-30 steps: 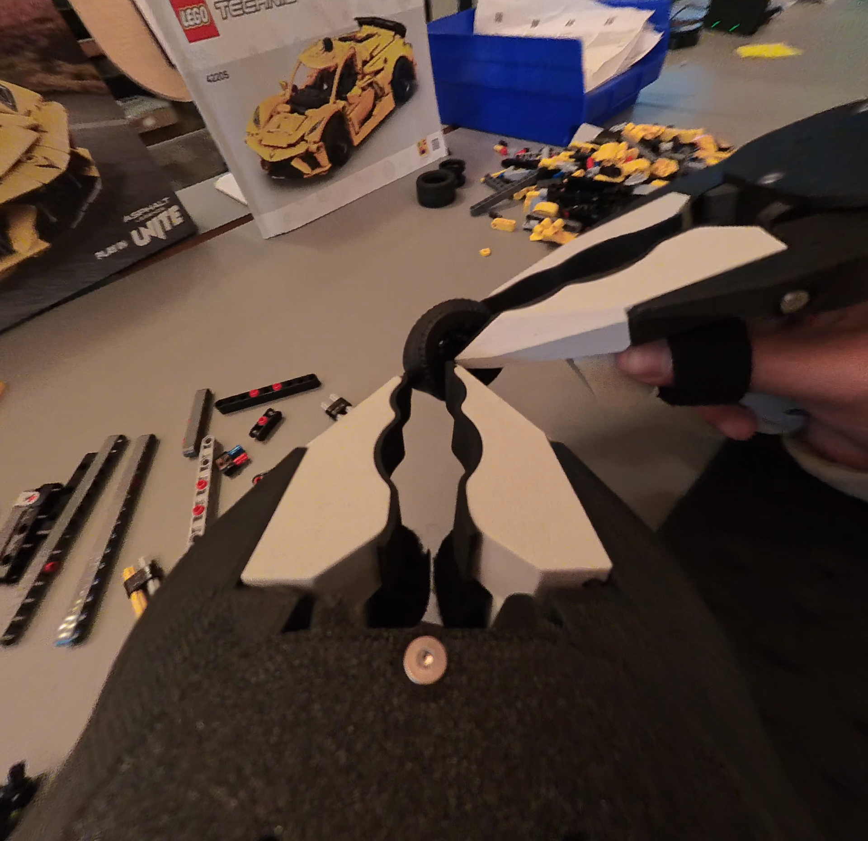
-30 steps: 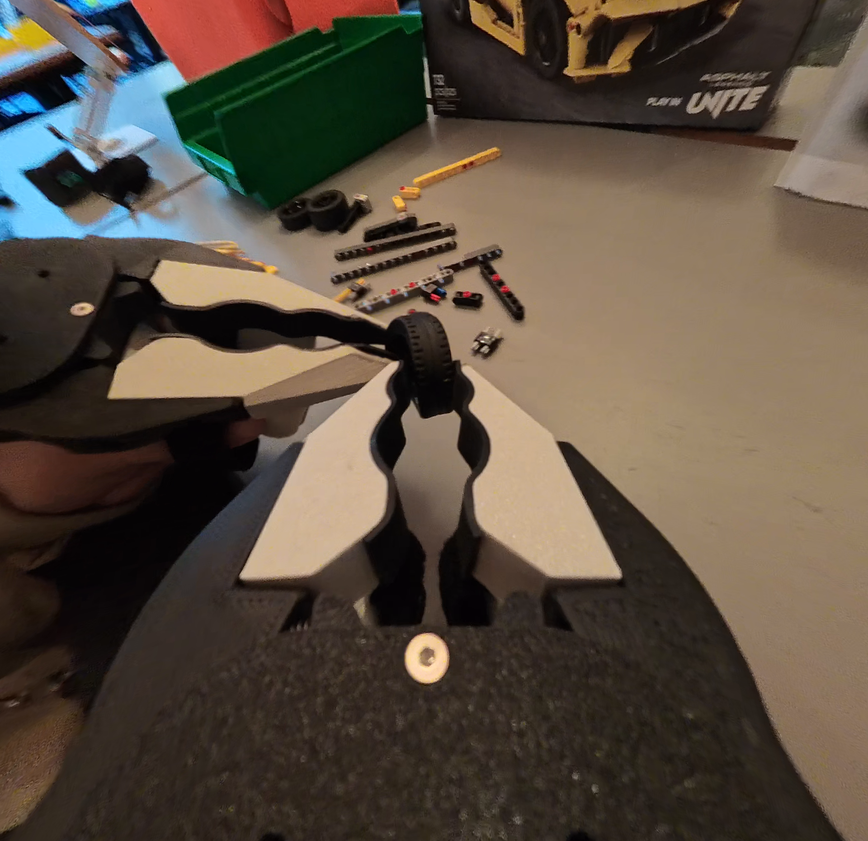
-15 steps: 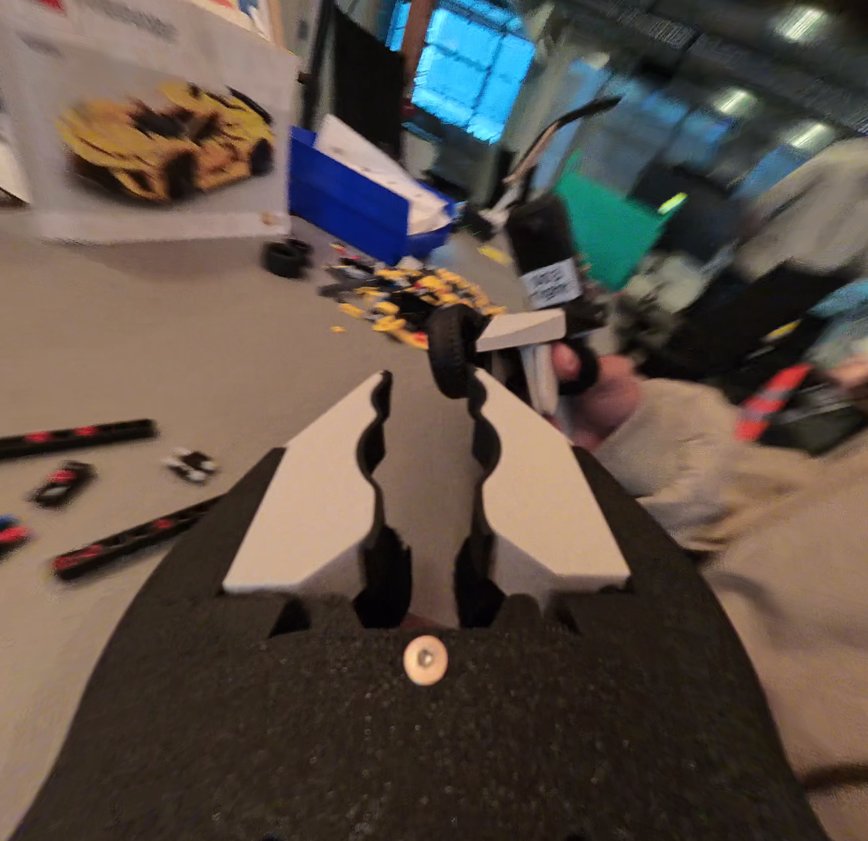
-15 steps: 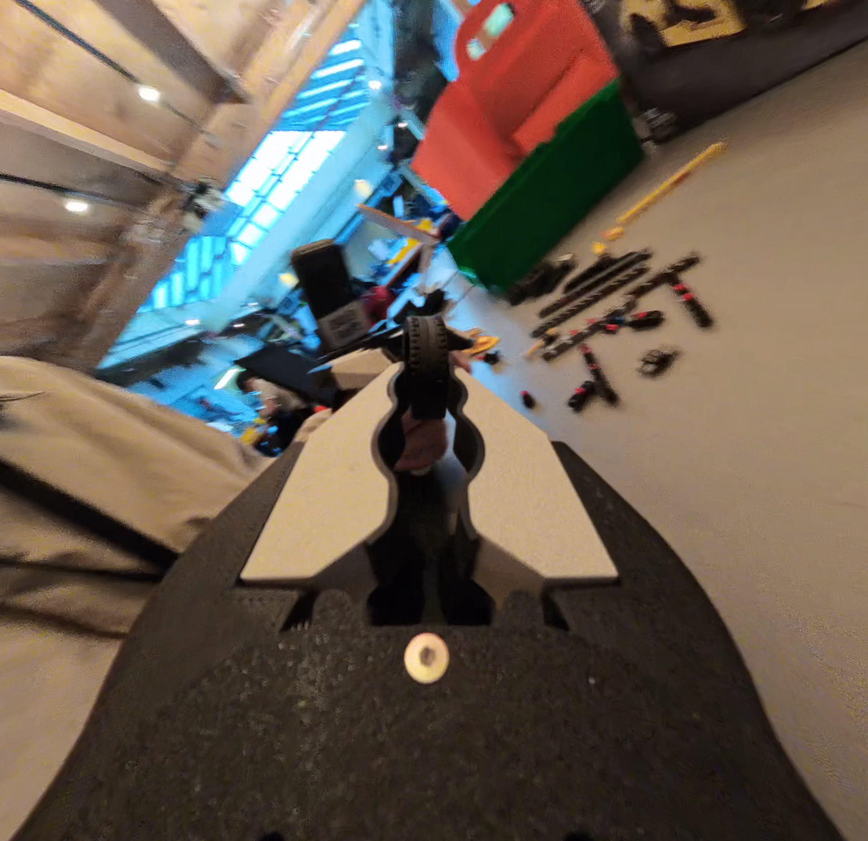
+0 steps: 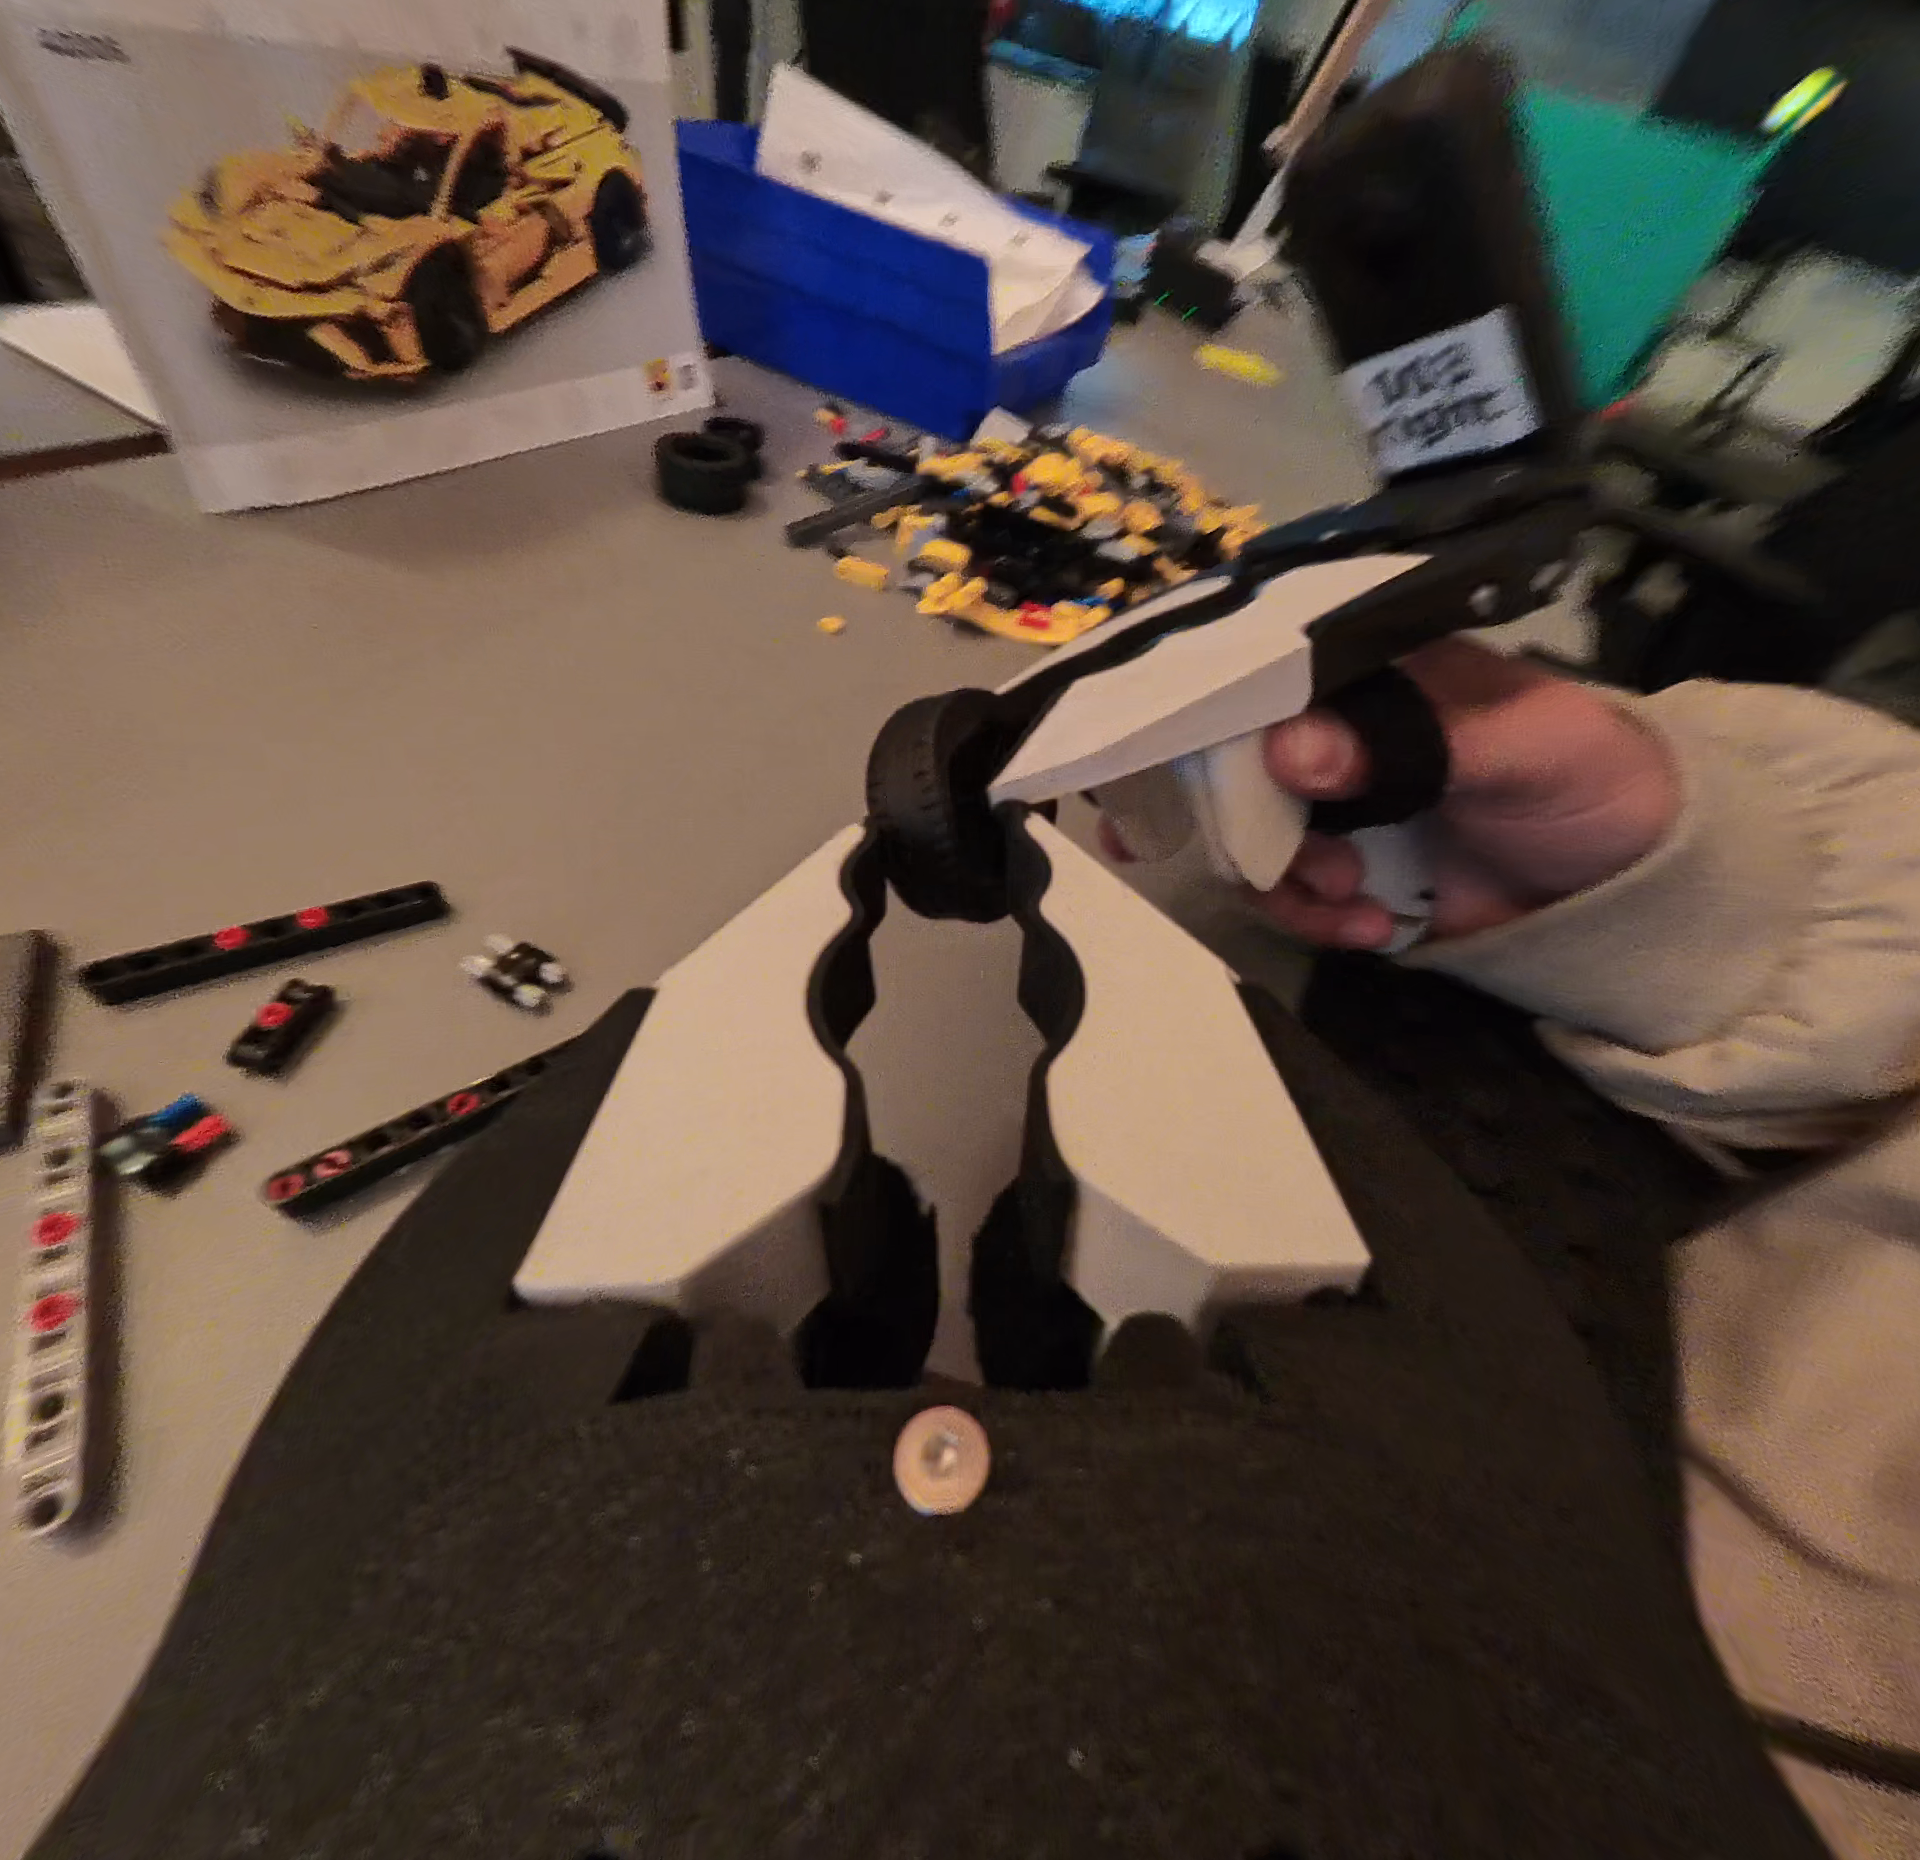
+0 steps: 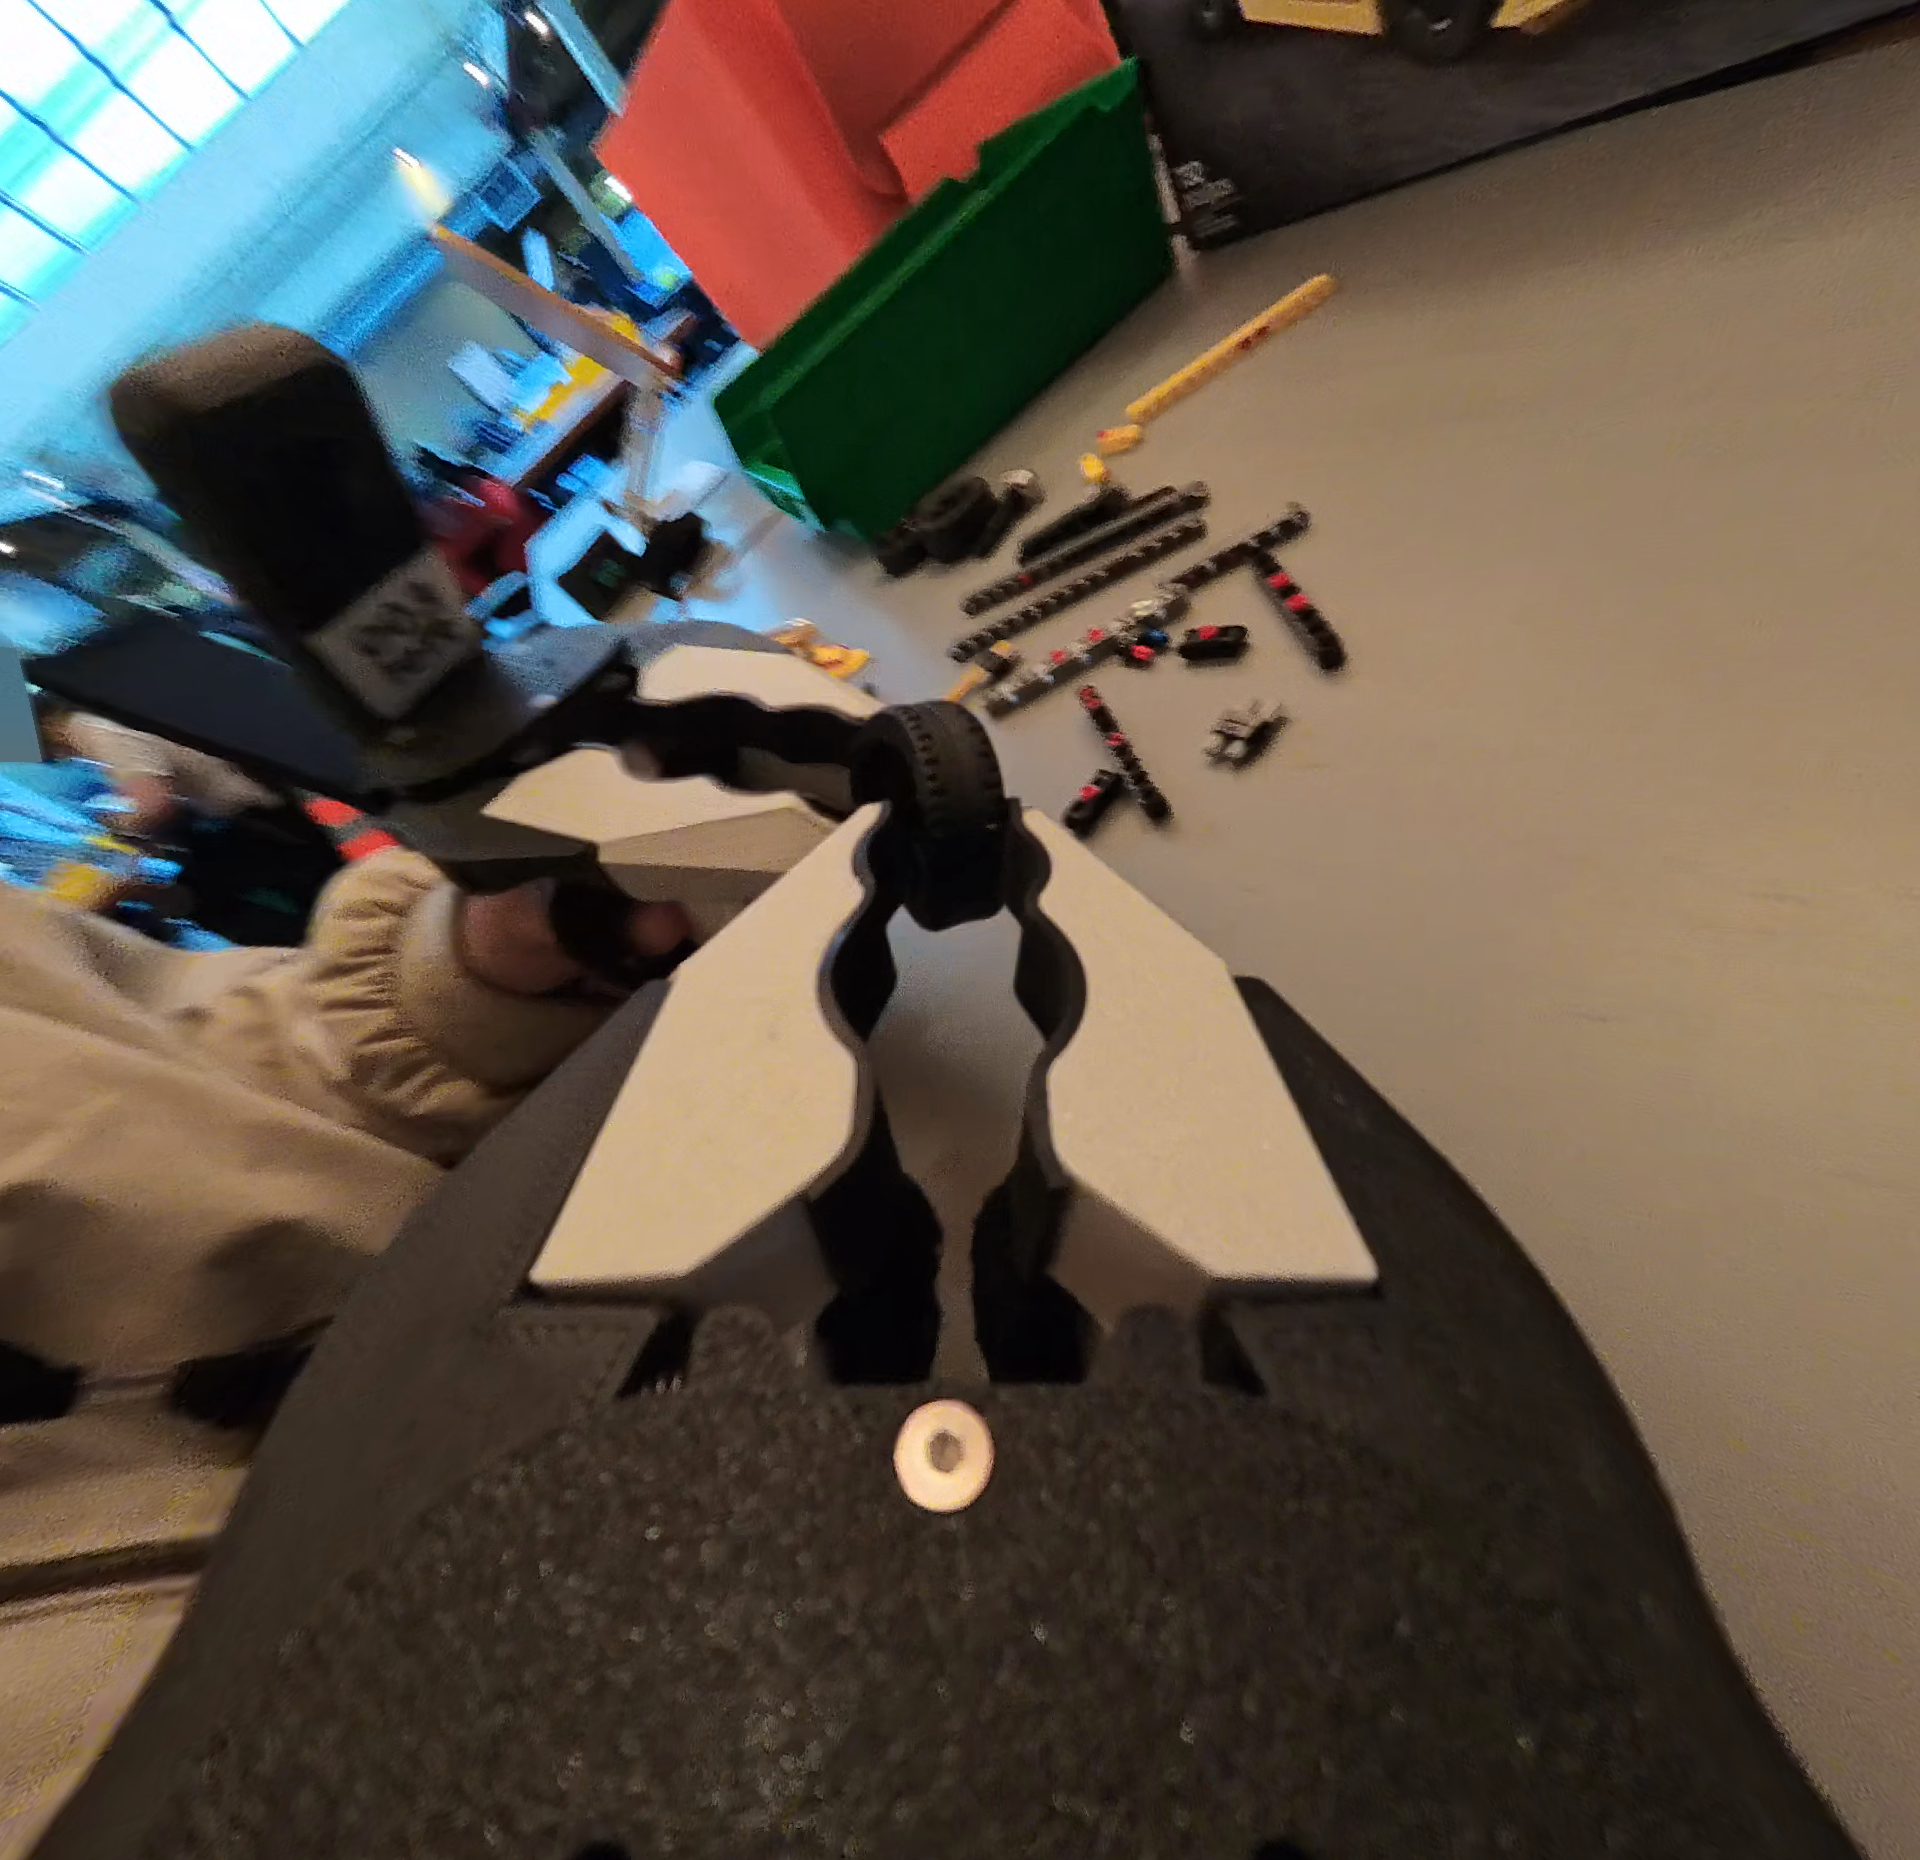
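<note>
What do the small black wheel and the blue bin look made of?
Black wheel: matte rubber tyre, judging by its grooved tread; both hand-held grippers pinch it, left, right. Blue bin: probably moulded plastic, with smooth, uniformly coloured, slightly glossy walls.

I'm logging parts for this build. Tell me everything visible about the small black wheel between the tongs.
The black wheel is a small toy tyre, rubbery-looking, with ribbed tread. It is held above the grey table, gripped at the tips of the left tongs and the right tongs, which meet it from different sides. Its hub is hidden.
</note>
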Demonstrator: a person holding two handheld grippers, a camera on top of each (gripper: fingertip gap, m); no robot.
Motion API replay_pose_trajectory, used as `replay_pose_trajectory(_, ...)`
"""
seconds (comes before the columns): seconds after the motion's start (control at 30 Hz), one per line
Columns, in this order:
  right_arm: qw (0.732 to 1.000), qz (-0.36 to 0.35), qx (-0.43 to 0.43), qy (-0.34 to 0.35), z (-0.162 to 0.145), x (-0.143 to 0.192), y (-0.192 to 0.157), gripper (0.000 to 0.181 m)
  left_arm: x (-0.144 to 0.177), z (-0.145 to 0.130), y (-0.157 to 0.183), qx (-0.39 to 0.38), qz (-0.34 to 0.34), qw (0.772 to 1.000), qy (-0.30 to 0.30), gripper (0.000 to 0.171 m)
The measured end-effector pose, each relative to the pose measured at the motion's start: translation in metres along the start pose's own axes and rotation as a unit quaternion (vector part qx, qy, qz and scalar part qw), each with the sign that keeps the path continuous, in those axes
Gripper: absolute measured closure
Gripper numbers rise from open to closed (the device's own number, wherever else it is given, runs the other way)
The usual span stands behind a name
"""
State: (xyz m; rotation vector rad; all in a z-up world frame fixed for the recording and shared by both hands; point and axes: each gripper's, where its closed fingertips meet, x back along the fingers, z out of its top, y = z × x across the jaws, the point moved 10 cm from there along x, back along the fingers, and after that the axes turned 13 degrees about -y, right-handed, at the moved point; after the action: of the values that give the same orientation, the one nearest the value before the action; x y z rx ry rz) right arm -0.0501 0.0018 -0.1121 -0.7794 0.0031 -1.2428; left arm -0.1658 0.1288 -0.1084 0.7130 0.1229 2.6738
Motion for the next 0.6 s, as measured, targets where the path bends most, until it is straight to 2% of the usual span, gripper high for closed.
replay_pose_trajectory(0.23, 0.996, -0.081, 0.038, -0.008, 0.000, -0.004, -0.005, 0.161, -0.004, 0.000, 0.005, -0.041, 0.071, 0.996, -0.025, 0.152)
replay_pose_trajectory(0.3, 0.987, -0.142, 0.071, -0.015, 0.000, -0.007, -0.011, 0.161, -0.007, 0.000, 0.006, -0.053, 0.103, 0.993, -0.038, 0.156)
replay_pose_trajectory(0.47, 0.971, -0.218, 0.097, -0.008, 0.002, -0.008, -0.018, 0.160, -0.014, 0.003, 0.010, -0.055, 0.157, 0.985, -0.045, 0.159)
replay_pose_trajectory(0.53, 0.970, -0.220, 0.106, 0.003, 0.003, -0.009, -0.020, 0.160, -0.012, 0.005, 0.010, -0.053, 0.164, 0.984, -0.037, 0.159)
replay_pose_trajectory(0.6, 0.979, -0.181, 0.090, 0.022, 0.005, -0.006, -0.018, 0.158, -0.008, 0.006, 0.012, -0.085, 0.175, 0.980, -0.029, 0.159)
